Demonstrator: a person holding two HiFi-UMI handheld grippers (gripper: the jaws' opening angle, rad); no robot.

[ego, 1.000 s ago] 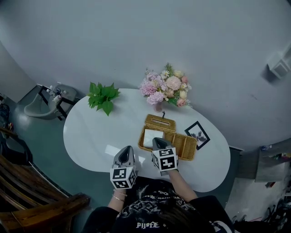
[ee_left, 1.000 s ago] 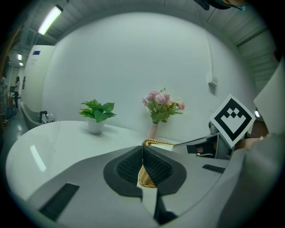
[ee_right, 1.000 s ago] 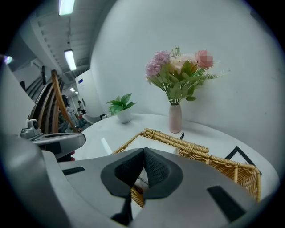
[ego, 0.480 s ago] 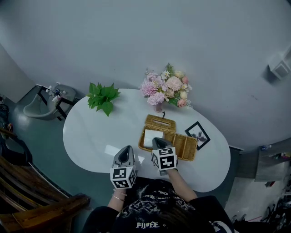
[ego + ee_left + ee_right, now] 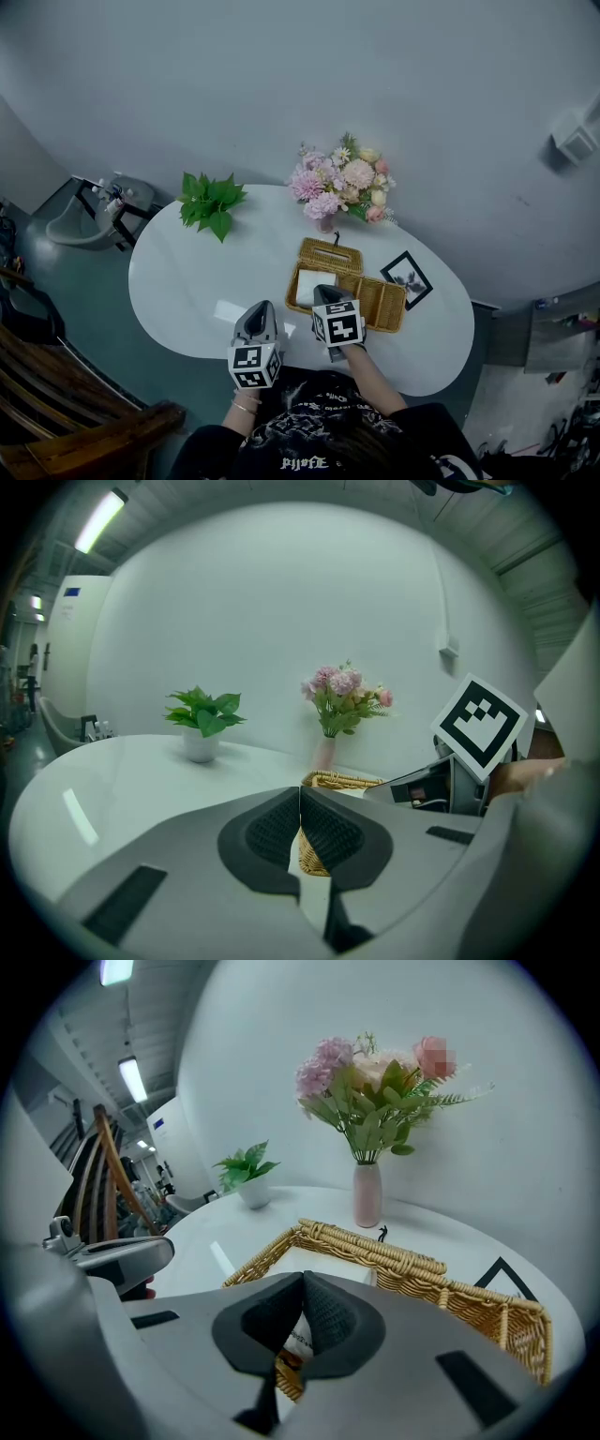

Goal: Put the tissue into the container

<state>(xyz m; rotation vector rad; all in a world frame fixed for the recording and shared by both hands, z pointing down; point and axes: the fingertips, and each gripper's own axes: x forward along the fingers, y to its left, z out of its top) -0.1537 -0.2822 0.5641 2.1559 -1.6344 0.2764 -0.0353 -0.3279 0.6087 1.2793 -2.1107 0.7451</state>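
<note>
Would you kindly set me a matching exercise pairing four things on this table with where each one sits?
Things:
1. potted green plant
2. flower vase
3. framed picture
4. tissue pack

Places, as the head view shows them:
A. inside the wicker basket
B. on the table, beside the basket's right end
C. just beyond the basket, towards the wall
D. alone near the table's far left edge

Pairs: 1-D, 2-C, 3-B, 4-A.
</note>
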